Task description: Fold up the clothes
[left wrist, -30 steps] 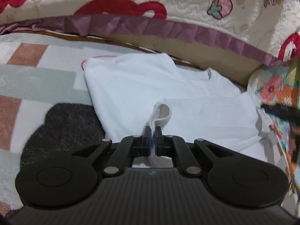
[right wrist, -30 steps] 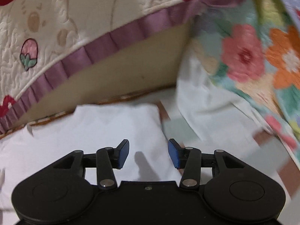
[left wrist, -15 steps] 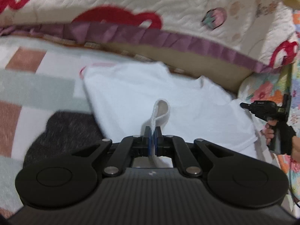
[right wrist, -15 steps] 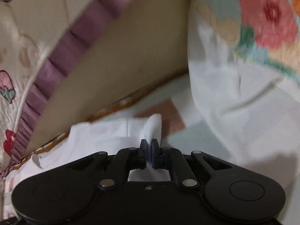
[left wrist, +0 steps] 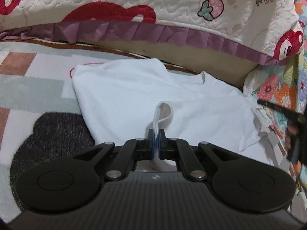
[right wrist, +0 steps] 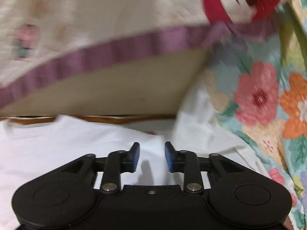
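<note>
the left gripper [left wrist: 157, 140] pinches a looped hem of the white t-shirt [left wrist: 134, 95], which lies on a patterned rug [left wrist: 28, 88]. the right gripper [right wrist: 152, 156], jaws opening, hovers empty over it. beyond, a quilted bedspread [left wrist: 172, 3] reads partly "bonb".

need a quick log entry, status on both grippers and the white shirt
Left gripper shut on white shirt hem loop. Right gripper opening, nothing between its fingers, over the shirt. Nothing in the way.
</note>
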`<state>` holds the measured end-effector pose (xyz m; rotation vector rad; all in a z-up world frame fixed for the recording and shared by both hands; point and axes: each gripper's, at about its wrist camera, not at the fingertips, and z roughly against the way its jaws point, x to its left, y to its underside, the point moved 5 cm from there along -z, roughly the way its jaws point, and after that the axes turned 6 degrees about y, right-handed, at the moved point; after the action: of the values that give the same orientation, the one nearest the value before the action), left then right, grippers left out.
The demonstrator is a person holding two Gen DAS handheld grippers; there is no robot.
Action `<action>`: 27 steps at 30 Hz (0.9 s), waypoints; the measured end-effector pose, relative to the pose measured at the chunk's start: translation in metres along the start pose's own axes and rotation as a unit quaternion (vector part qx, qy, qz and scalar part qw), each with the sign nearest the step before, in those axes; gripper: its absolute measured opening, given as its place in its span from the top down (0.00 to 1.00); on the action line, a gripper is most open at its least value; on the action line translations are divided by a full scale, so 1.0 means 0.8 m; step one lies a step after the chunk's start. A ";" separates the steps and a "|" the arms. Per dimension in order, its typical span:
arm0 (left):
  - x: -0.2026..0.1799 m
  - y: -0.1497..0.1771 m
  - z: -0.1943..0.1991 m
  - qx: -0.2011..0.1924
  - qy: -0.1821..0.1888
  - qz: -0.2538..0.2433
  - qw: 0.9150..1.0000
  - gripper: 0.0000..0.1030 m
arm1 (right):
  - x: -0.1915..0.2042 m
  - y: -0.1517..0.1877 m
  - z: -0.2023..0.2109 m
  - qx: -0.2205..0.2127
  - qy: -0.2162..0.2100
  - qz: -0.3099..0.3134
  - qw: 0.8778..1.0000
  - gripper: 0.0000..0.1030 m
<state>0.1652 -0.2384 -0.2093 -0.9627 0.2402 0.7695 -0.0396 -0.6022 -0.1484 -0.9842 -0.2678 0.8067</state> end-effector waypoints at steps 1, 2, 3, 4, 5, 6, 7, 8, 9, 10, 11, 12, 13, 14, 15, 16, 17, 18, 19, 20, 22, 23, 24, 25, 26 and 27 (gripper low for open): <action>0.000 -0.001 0.000 -0.002 0.001 0.001 1.000 0.97 | 0.012 0.008 0.009 -0.001 -0.017 0.017 1.000 0.67; 0.001 -0.002 0.000 -0.001 0.003 0.004 1.000 0.97 | 0.023 0.016 0.019 -0.002 -0.035 0.035 0.999 0.67; 0.001 -0.002 -0.001 0.000 0.004 0.006 1.000 0.97 | 0.032 0.026 0.020 0.005 -0.042 0.053 0.998 0.67; 0.001 -0.001 -0.001 0.002 0.004 0.006 1.000 0.97 | 0.038 0.036 0.019 0.016 -0.045 0.071 0.996 0.67; 0.001 0.000 -0.002 0.004 0.003 0.006 1.000 0.97 | 0.041 0.045 0.013 0.027 -0.043 0.080 0.995 0.68; 0.000 0.000 -0.003 0.006 0.003 0.006 1.000 0.97 | 0.036 0.052 0.003 0.039 -0.030 0.081 0.995 0.72; 0.000 0.001 -0.003 0.009 0.002 0.006 1.000 0.97 | 0.028 0.059 -0.009 0.050 -0.012 0.080 0.995 0.71; 0.000 0.002 -0.004 0.009 0.001 0.006 1.000 0.97 | 0.018 0.060 -0.017 0.051 0.006 0.069 0.996 0.68; 0.000 0.002 -0.004 0.009 0.000 0.006 1.000 0.97 | 0.006 0.058 -0.024 0.047 0.025 0.053 0.997 0.50; 0.001 0.002 -0.004 0.009 0.000 0.006 1.000 0.97 | -0.006 0.057 -0.029 0.051 0.028 0.022 0.998 0.43; 0.002 0.003 -0.005 0.009 -0.001 0.006 1.000 0.97 | -0.018 0.055 -0.035 0.059 0.026 -0.015 0.998 0.39; 0.003 0.002 -0.004 0.008 -0.003 0.008 1.000 0.97 | -0.024 0.055 -0.036 0.065 0.023 -0.032 0.997 0.39; 0.005 0.002 -0.003 0.007 -0.003 0.012 1.000 0.97 | -0.026 0.054 -0.037 0.069 0.019 -0.040 0.997 0.39; 0.006 0.001 -0.002 0.005 -0.003 0.015 1.000 0.97 | -0.029 0.054 -0.037 0.073 0.016 -0.048 0.996 0.40; 0.006 -0.001 0.000 0.002 -0.003 0.014 1.000 0.97 | -0.030 0.052 -0.034 0.073 0.012 -0.061 0.995 0.45; 0.005 -0.003 0.003 -0.001 -0.003 0.013 1.000 0.97 | -0.031 0.049 -0.029 0.070 0.009 -0.077 0.995 0.48; 0.002 -0.006 0.005 -0.005 -0.004 0.011 1.000 0.97 | -0.032 0.046 -0.024 0.067 0.006 -0.092 0.993 0.51; 0.000 -0.008 0.007 -0.008 -0.003 0.008 1.000 0.97 | -0.031 0.043 -0.018 0.059 0.001 -0.102 0.993 0.51; -0.003 -0.011 0.009 -0.010 -0.005 0.005 1.000 0.97 | -0.028 0.040 -0.011 0.047 -0.004 -0.110 0.993 0.51; -0.005 -0.011 0.009 -0.009 -0.007 0.002 1.000 0.97 | -0.023 0.038 -0.006 0.039 -0.013 -0.108 0.993 0.51; -0.009 -0.012 0.009 -0.009 -0.012 -0.003 1.000 0.97 | -0.006 0.033 -0.008 0.038 -0.023 -0.072 0.996 0.66; -0.011 -0.012 0.009 -0.009 -0.014 -0.005 1.000 0.97 | 0.003 0.030 -0.010 0.038 -0.026 -0.052 0.998 0.78; -0.012 -0.011 0.008 -0.006 -0.018 -0.009 1.000 0.97 | 0.012 0.028 -0.012 0.038 -0.030 -0.033 0.998 0.79; -0.011 -0.009 0.008 -0.005 -0.019 -0.005 1.000 0.97 | 0.018 0.025 -0.013 0.036 -0.027 -0.019 0.999 0.79; -0.010 -0.007 0.008 -0.004 -0.021 -0.002 1.000 0.97 | 0.022 0.022 -0.015 0.032 -0.027 -0.016 0.999 0.78; -0.009 -0.006 0.009 -0.006 -0.017 0.004 1.000 0.98 | 0.026 0.021 -0.018 0.036 -0.034 -0.019 0.999 0.78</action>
<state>0.1625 -0.2372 -0.1983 -0.9594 0.2089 0.7943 -0.0257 -0.5912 -0.1730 -0.8831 -0.3132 0.8099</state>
